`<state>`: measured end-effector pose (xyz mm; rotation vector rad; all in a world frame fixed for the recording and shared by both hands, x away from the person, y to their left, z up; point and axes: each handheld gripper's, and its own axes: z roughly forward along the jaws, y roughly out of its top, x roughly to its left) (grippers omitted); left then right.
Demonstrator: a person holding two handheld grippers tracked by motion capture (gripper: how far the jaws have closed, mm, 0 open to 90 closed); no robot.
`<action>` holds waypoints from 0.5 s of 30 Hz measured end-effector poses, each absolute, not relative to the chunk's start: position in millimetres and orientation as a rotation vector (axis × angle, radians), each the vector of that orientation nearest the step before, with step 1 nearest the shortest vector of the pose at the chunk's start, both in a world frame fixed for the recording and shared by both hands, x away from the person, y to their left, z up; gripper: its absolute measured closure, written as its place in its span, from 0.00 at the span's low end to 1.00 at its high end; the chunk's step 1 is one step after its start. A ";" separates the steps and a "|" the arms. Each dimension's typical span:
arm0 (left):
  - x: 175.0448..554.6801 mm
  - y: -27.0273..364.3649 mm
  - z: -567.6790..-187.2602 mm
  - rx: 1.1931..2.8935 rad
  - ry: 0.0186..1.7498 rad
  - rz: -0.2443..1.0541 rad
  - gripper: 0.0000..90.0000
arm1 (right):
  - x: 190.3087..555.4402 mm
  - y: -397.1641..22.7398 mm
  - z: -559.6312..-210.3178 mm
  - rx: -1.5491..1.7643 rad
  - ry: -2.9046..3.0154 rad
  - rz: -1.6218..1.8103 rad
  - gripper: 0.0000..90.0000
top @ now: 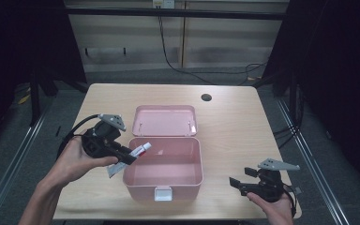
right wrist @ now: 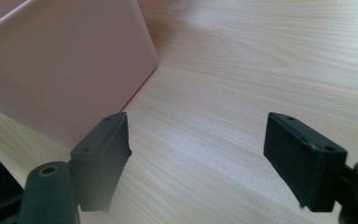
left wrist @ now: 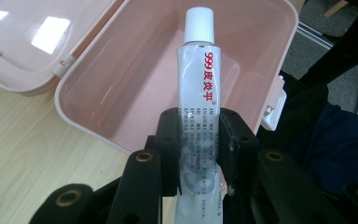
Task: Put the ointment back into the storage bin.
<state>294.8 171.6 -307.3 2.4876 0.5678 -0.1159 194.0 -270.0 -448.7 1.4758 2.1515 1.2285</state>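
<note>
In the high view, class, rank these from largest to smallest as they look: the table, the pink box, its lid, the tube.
1. Table.
2. Pink box.
3. Lid, which looks only slightly smaller than the box; it lies farther from the camera, so this is unsure.
4. Tube.

A light wooden worktop (top: 234,122) stands on grey carpet (top: 178,77), with a round cable hole (top: 206,97) near its far edge. Beyond it a pale panelled wall (top: 178,42) carries hanging black cables (top: 168,51); dark curtains (top: 342,70) flank both sides.
</note>
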 end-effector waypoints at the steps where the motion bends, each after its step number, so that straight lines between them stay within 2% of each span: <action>1: 295.5 170.3 -306.5 2.498 0.553 -0.111 0.79 | 194.1 -269.8 -448.7 1.479 2.155 1.228 0.22; 15: 300.0 147.8 -305.3 2.523 0.523 -0.132 0.79 | 195.0 -269.5 -448.6 1.465 2.172 1.242 0.17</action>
